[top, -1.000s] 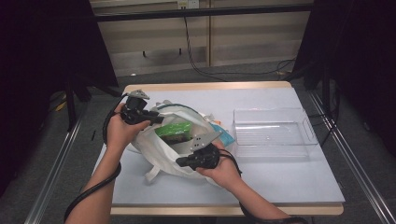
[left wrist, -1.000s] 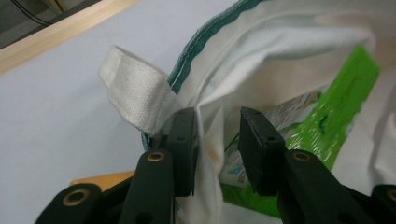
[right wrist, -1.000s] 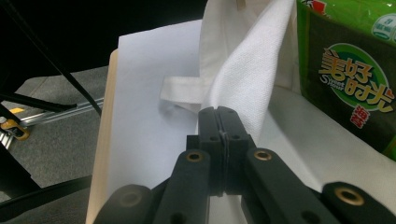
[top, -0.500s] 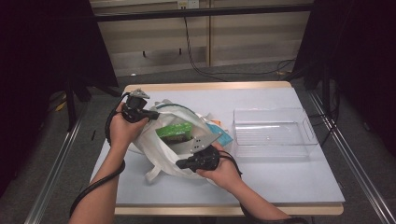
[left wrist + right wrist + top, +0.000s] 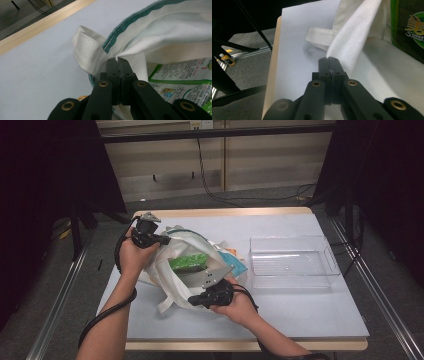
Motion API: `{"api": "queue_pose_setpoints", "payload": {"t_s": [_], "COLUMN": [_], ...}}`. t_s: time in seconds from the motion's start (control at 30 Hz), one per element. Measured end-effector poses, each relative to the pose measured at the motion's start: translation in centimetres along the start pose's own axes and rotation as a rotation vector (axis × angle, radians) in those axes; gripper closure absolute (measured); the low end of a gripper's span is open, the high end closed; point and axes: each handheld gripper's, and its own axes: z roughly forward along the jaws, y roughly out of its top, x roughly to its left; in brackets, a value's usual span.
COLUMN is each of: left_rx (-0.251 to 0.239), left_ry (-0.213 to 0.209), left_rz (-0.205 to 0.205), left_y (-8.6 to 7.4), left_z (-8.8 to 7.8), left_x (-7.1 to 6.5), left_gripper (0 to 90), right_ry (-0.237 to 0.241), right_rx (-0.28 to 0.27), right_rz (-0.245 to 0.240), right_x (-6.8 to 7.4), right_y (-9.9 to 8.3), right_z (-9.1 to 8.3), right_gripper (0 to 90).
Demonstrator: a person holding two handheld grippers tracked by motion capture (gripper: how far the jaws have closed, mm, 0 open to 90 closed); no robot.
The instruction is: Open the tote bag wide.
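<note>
A white cloth tote bag (image 5: 172,280) with a green-trimmed rim (image 5: 130,22) lies open at the table's left centre. Inside it rests a green snack packet (image 5: 189,261), whose printed wrapper (image 5: 185,75) and green face (image 5: 409,27) also appear close up. My left gripper (image 5: 161,240) is at the bag's far left rim, shut (image 5: 117,60) on the fabric beside a handle strap (image 5: 87,52). My right gripper (image 5: 194,300) is at the bag's near edge, shut (image 5: 329,58) on a fold of white cloth. The bag's mouth is held apart between them.
A clear plastic tray (image 5: 292,270) stands to the right of the bag. Packets in blue and orange (image 5: 236,262) poke out from under the bag's right side. A second handle strap (image 5: 322,35) lies flat on the grey tabletop (image 5: 300,315).
</note>
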Motion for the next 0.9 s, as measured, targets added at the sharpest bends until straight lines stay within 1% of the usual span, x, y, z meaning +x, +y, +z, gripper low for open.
{"api": "queue_pose_setpoints", "payload": {"t_s": [0.1,0.13,0.2,0.23,0.27,0.3,0.33,0.37,0.4,0.43,0.47,0.5,0.53,0.6,0.63,0.67,0.7,0.73,0.77,0.83,0.87,0.9], "left_rx": [-0.002,0.004,0.000,-0.009,-0.006,0.006,-0.008,-0.001,0.003,-0.003,-0.002,-0.001,-0.004,-0.009,-0.005,-0.005,-0.010,-0.007,-0.019,-0.010,-0.004,-0.020], "left_ry": [0.006,0.003,0.004,0.015,0.012,0.000,0.007,0.006,-0.004,0.000,0.004,0.000,0.002,-0.004,-0.006,0.001,-0.007,-0.010,-0.002,-0.014,-0.016,-0.014], "left_rz": [-0.004,-0.006,-0.008,-0.013,-0.014,-0.008,-0.012,-0.011,-0.013,-0.020,-0.008,-0.010,-0.005,-0.018,-0.011,-0.006,-0.015,-0.014,-0.016,-0.012,-0.003,-0.016], "left_y": [-0.06,-0.05,-0.06,-0.09,-0.08,-0.03,-0.11,-0.13,-0.18,-0.22,-0.26,-0.30,-0.35,-0.41,-0.42,-0.43,-0.46,-0.47,-0.51,-0.52,-0.52,-0.55], "left_z": [0.09,0.09,0.14,0.23,0.23,0.12,0.21,0.17,0.13,0.17,0.12,0.09,0.07,0.07,0.05,0.03,0.05,0.01,0.05,-0.07,-0.17,-0.15], "left_x": [0.00,0.05,0.03,-0.07,-0.10,0.00,-0.06,-0.05,-0.03,-0.10,-0.08,-0.09,-0.09,-0.11,-0.05,-0.03,-0.11,-0.12,-0.18,-0.15,-0.12,-0.23], "left_gripper": [89.4,89.4,89.4,89.4,89.4,89.4,89.3,89.4,89.3,89.3,89.4,89.3,89.3,89.3,89.3,89.3,89.2,89.2,89.2,89.1,89.1,89.1], "right_ry": [-0.002,0.000,-0.001,-0.001,-0.004,-0.008,-0.008,-0.014,-0.013,-0.016,-0.019,-0.021,-0.019,-0.022,-0.024,-0.028,-0.028,-0.030,-0.030,-0.031,-0.029,-0.027], "right_rx": [0.004,0.004,0.009,0.012,0.014,0.017,0.017,0.016,0.018,0.019,0.020,0.020,0.023,0.025,0.028,0.032,0.031,0.029,0.028,0.021,0.015,0.012], "right_rz": [0.001,0.001,0.004,0.005,0.001,0.006,0.007,0.002,0.007,0.009,0.011,0.019,0.016,0.014,0.008,0.012,0.014,0.008,0.010,0.011,0.014,0.017], "right_x": [-0.02,-0.05,-0.05,-0.03,-0.01,0.00,-0.02,-0.08,-0.06,-0.08,-0.11,-0.08,-0.10,-0.12,-0.16,-0.14,-0.13,-0.15,-0.09,-0.11,-0.09,-0.10], "right_y": [-0.01,-0.05,-0.15,-0.20,-0.24,-0.27,-0.31,-0.36,-0.43,-0.50,-0.53,-0.57,-0.58,-0.56,-0.56,-0.55,-0.54,-0.53,-0.51,-0.44,-0.38,-0.28], "right_z": [0.10,0.16,0.28,0.33,0.40,0.46,0.53,0.61,0.68,0.78,0.81,0.85,0.87,0.93,0.97,0.98,1.02,0.99,0.93,0.77,0.65,0.53], "right_gripper": [90.0,90.0,90.0,90.0,89.9,89.9,89.9,89.9,89.9,89.9,89.8,89.8,89.8,89.8,89.7,89.7,89.7,89.6,89.5,89.1,88.7,88.0]}}
